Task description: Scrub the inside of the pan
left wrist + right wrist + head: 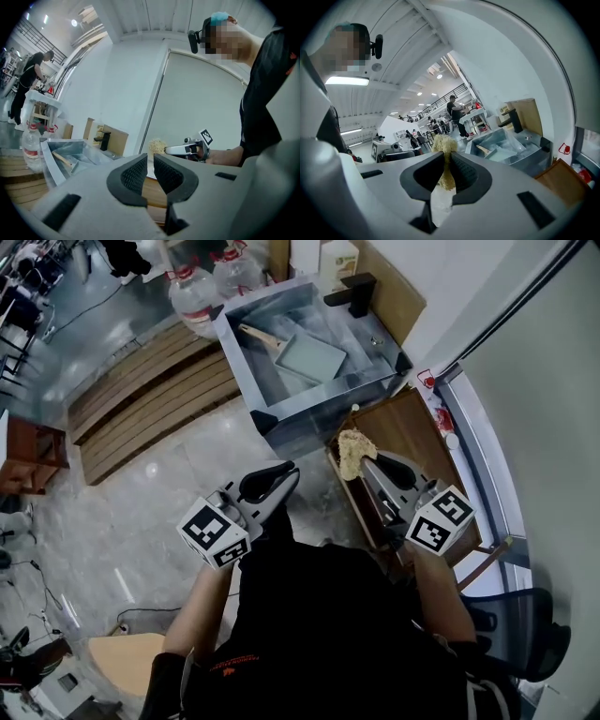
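Note:
A pale square pan [314, 357] with a wooden handle lies inside the metal sink [281, 413], well ahead of both grippers. It also shows small in the right gripper view, as the pan [500, 151]. My right gripper [368, 463] is shut on a tan fibrous scrubber [353, 454], held over the wooden table. The scrubber [445, 146] sticks out past the jaws. My left gripper [284, 476] hovers over the floor to the left, its jaws almost together with only a slim gap and nothing between them [151, 165]. From there I see the right gripper [172, 150] and scrubber [157, 145].
A black faucet [354, 292] stands at the sink's far rim. Two large water bottles [202, 292] stand to its left. A wooden slat platform [150, 395] lies on the floor. A brown table [408, 427] is under the right gripper. An office chair [525, 638] is behind right.

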Motion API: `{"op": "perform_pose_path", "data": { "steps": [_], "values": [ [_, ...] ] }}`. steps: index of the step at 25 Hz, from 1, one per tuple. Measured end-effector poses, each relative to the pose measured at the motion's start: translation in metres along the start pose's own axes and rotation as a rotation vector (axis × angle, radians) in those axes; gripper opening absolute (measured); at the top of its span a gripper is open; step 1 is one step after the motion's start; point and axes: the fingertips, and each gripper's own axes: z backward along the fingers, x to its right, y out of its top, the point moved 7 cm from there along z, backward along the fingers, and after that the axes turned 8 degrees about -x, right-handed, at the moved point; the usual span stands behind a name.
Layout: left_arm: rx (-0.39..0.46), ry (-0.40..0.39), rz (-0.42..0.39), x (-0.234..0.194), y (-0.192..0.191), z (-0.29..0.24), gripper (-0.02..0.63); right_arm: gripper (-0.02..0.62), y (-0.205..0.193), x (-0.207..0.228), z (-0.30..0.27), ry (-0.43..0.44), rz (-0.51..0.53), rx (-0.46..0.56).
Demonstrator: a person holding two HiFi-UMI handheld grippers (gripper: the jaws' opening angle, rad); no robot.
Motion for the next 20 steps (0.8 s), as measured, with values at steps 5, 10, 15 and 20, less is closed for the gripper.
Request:
{"op": "perform_pose_path", "data": {
  "steps": [5,10,15,20],
  "values": [
    [-0.027,-0.024,0.024,-0.088,0.015,-0.008,0.052,0.046,0.023,0.031,-0.075,-0.02,-0.041,-0.024],
    [-0.062,-0.053,0.025,-0.177,0.035,-0.01,0.052,0.046,0.054,0.054,-0.147,-0.059,-0.082,-0.041],
    [-0.083,-0.092,0.024,-0.26,0.052,-0.013,0.052,0.046,0.078,0.079,-0.207,-0.12,-0.119,-0.058],
    [-0.11,-0.15,0.048,-0.326,0.066,-0.016,0.052,0.046,0.101,0.088,-0.258,-0.169,-0.154,-0.082]
  ]
}}
